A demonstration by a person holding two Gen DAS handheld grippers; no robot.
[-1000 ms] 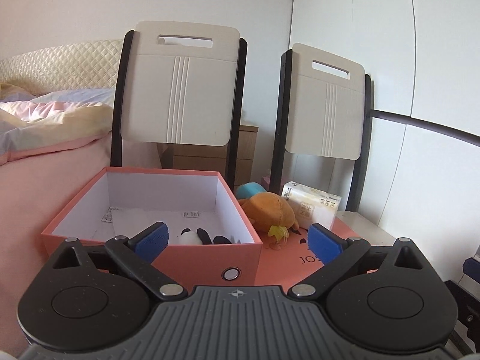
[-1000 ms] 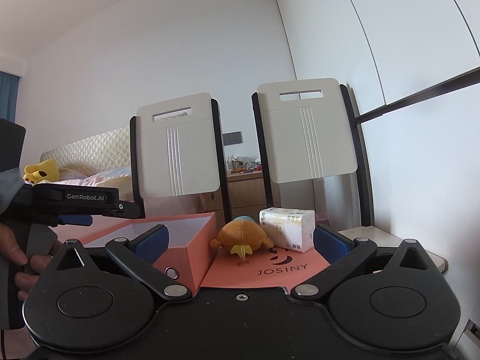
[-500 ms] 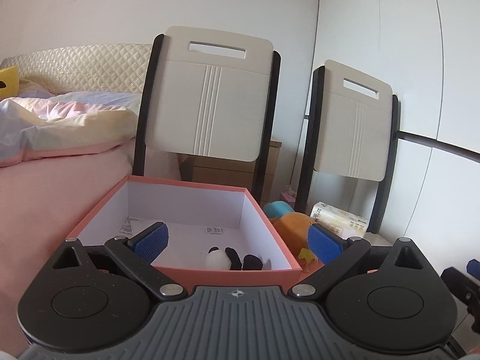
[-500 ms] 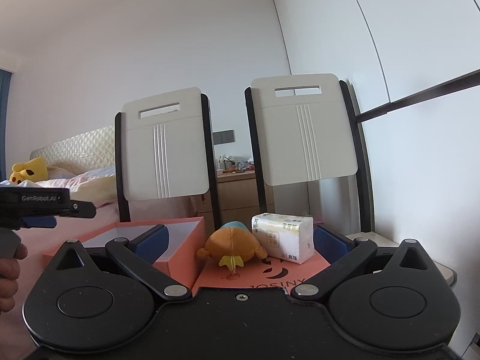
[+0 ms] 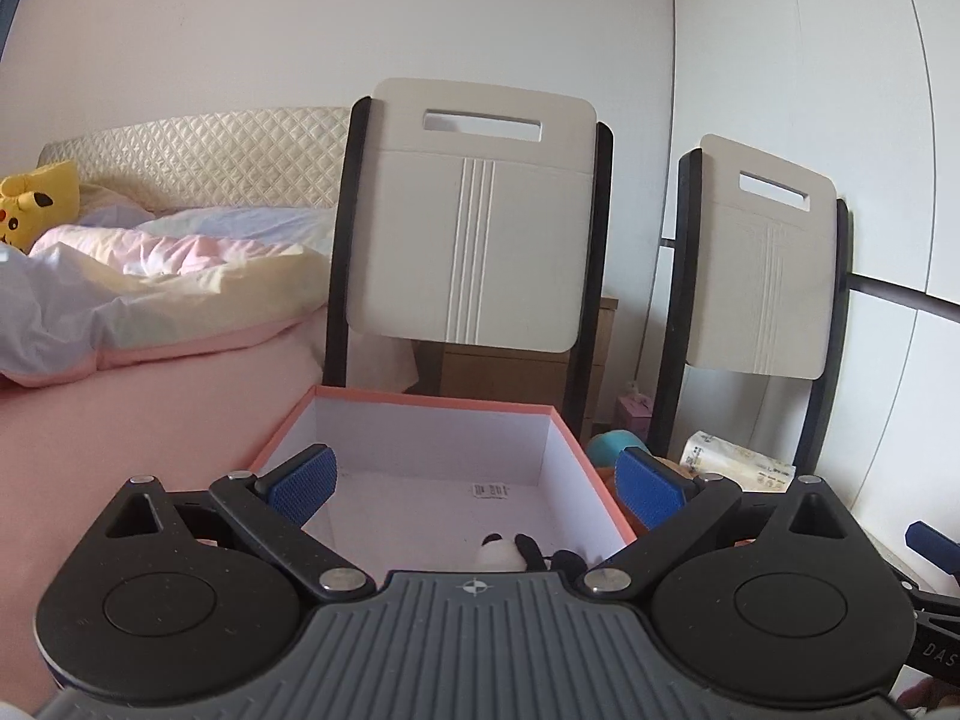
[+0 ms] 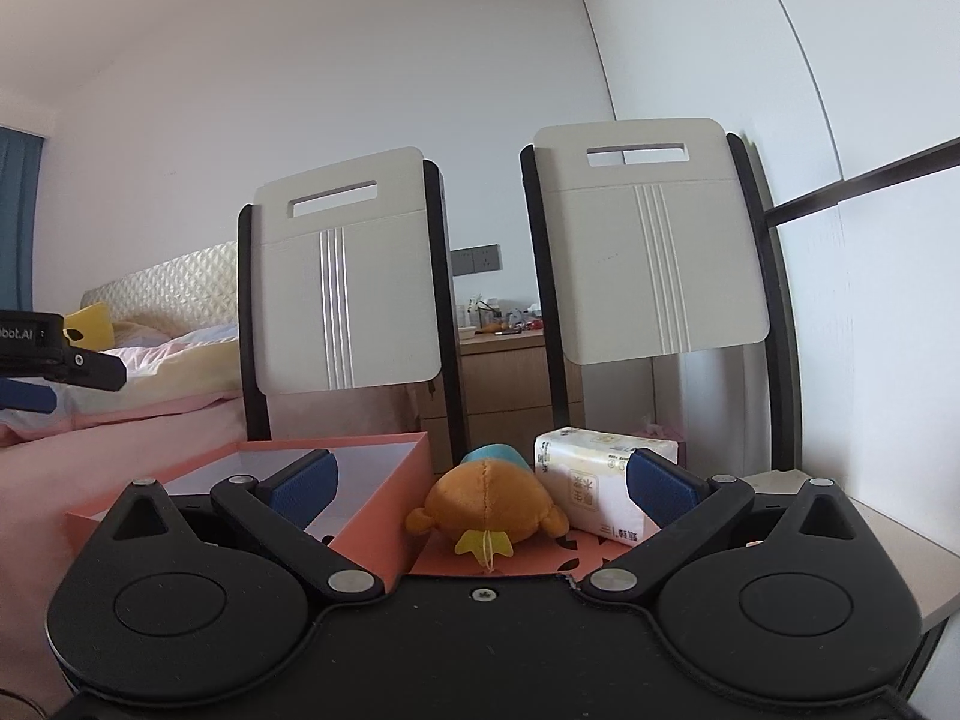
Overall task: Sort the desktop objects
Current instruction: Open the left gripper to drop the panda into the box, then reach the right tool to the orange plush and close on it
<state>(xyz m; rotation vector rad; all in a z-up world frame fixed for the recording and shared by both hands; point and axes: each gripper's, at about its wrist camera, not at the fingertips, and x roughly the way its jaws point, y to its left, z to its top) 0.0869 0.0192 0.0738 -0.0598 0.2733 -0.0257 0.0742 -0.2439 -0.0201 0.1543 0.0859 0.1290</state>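
Note:
A salmon-pink box [image 5: 564,420] with a white inside stands open in front of my left gripper [image 5: 477,489], which is open and empty above its near side. A small black-and-white panda toy [image 5: 510,549] lies inside at the near edge, partly hidden by the gripper body. In the right wrist view the pink box [image 6: 390,492] is at the left. An orange plush toy [image 6: 489,510] with a teal part lies beside it on a pink lid [image 6: 576,558]. A white tissue pack [image 6: 591,489] stands to the plush's right. My right gripper [image 6: 480,483] is open, with the plush between its fingers' line, a little beyond.
Two folding chairs [image 6: 348,300] [image 6: 654,246] stand just behind the objects. A bed [image 5: 120,324] with pink bedding and a yellow plush [image 5: 30,204] fills the left. White wall panels [image 6: 870,300] close the right side. A wooden nightstand [image 6: 498,384] stands between the chairs.
The left gripper has swung left and risen, so the box now sits centred and the panda has slid low in view. The right gripper has closed in on the plush and tissue pack.

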